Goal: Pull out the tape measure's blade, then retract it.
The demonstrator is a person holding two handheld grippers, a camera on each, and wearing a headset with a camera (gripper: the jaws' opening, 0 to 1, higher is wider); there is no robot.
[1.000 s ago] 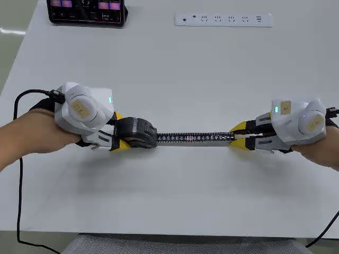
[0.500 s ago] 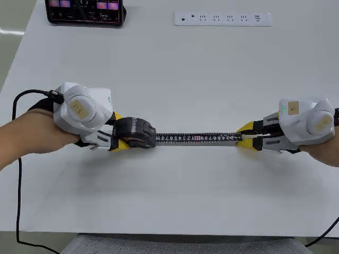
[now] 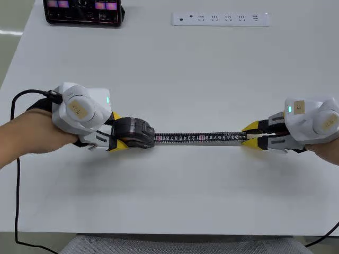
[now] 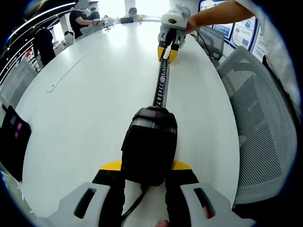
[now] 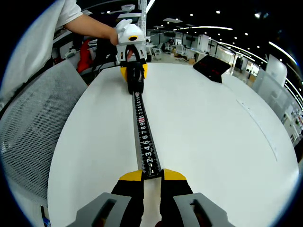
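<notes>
The left gripper [image 3: 121,132] sits left of centre in the head view, held by the left hand [image 3: 32,133]. Its yellow-tipped jaws pinch the black tape measure case [image 3: 135,132] from both sides. In the left gripper view the case lies at lower centre, seated between the two jaws.

The right gripper [image 3: 252,135] sits at the right edge of the head view, held by the right hand [image 3: 327,153]. Its jaws are pressed together on the free end of the blade [image 3: 201,138]. In the right gripper view the blade end enters between the yellow tips at bottom centre.

The blade is pulled out. It runs straight across the middle of the head view from the case to the right gripper, with its numbered face up. It runs low over the white table [image 3: 169,74]; contact with the surface cannot be determined.

A power strip [image 3: 220,19] lies at the top, right of centre. A dark screen [image 3: 82,10] stands at upper left. A black cable [image 3: 17,159] runs down the left edge. A mesh chair [image 3: 159,244] shows at the bottom edge.
</notes>
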